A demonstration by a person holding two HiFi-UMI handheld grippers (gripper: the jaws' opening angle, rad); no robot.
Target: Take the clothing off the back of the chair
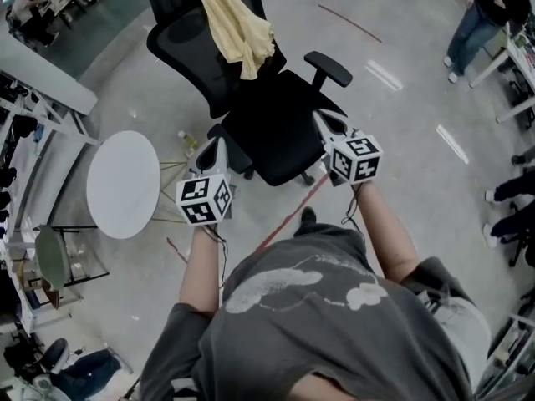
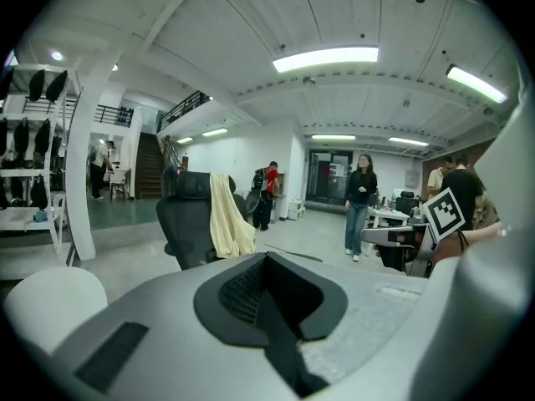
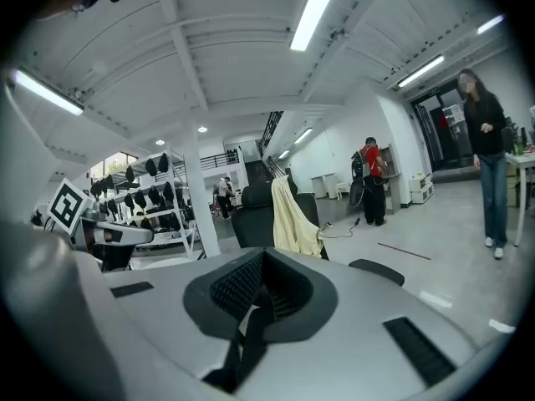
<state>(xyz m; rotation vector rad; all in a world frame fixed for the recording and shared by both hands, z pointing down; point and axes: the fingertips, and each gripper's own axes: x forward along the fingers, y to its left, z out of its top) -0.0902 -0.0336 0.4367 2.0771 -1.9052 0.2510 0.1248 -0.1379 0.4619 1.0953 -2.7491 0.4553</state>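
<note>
A pale yellow piece of clothing (image 1: 238, 23) hangs over the back of a black office chair (image 1: 280, 136), which faces me. The garment (image 2: 227, 220) and the chair (image 2: 185, 224) also show some way ahead in the left gripper view, and the clothing (image 3: 292, 215) shows again in the right gripper view. My left gripper (image 1: 213, 147) is held short of the seat's left front corner, its jaws shut with nothing in them. My right gripper (image 1: 324, 121) hovers by the seat's right edge near the armrest (image 1: 328, 68), also shut and empty. Both are well short of the clothing.
A round white table (image 1: 123, 184) stands left of the chair. People stand at the right (image 1: 476, 15), one by white desks (image 2: 359, 200). A rack of dark items (image 3: 155, 199) stands at the far left. A red line (image 1: 288, 215) runs across the grey floor.
</note>
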